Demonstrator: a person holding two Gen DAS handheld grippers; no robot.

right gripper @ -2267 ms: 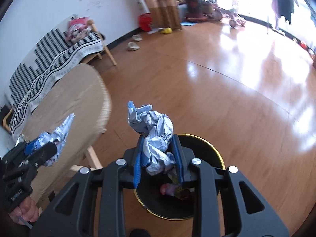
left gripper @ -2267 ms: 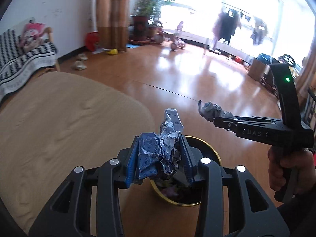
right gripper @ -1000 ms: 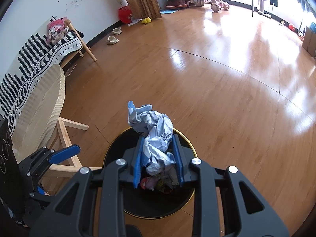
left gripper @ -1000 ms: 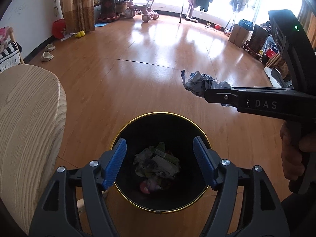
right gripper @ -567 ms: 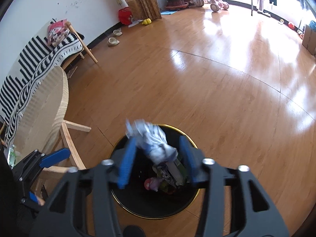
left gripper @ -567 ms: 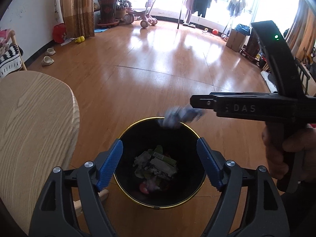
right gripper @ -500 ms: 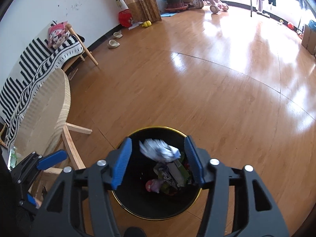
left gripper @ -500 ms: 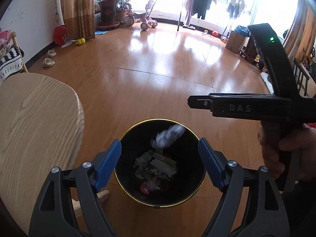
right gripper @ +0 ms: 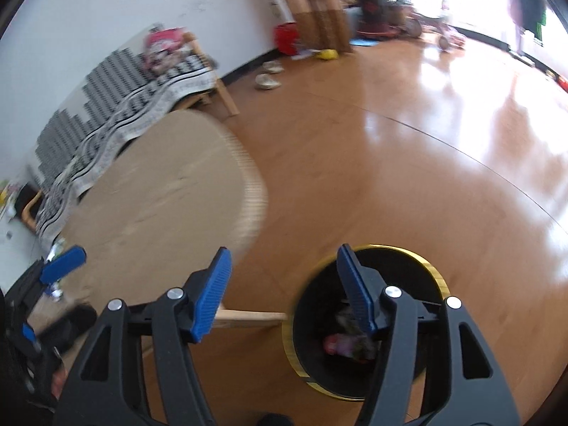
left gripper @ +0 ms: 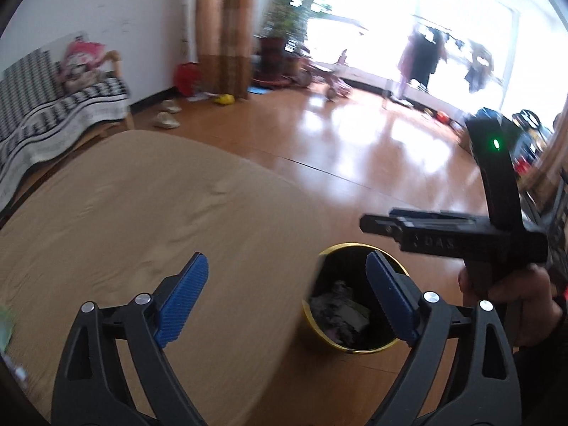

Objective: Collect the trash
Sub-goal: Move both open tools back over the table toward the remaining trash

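A black trash bin with a gold rim (left gripper: 356,349) stands on the wood floor beside the round table; it also shows in the right wrist view (right gripper: 435,278). Crumpled trash (left gripper: 337,314) lies inside it, also seen in the right wrist view (right gripper: 342,344). My left gripper (left gripper: 287,294) is open and empty, over the table's edge. My right gripper (right gripper: 284,285) is open and empty, above the bin's left rim. The right gripper also shows in the left wrist view (left gripper: 376,223), above the bin. The left gripper's blue pad shows at the left of the right wrist view (right gripper: 64,262).
A round light-wood table (left gripper: 142,220) fills the left, with a wooden leg brace (right gripper: 248,316) under it. A bench with a striped cloth (right gripper: 117,113) stands by the wall. Slippers (left gripper: 167,120), a red bucket (right gripper: 285,39), potted plants and a tricycle (left gripper: 330,78) lie far off.
Both grippers let go of their crumpled wrappers, which fell into the bin. Both grippers have since swung left and lifted, so the table now fills more of each view.
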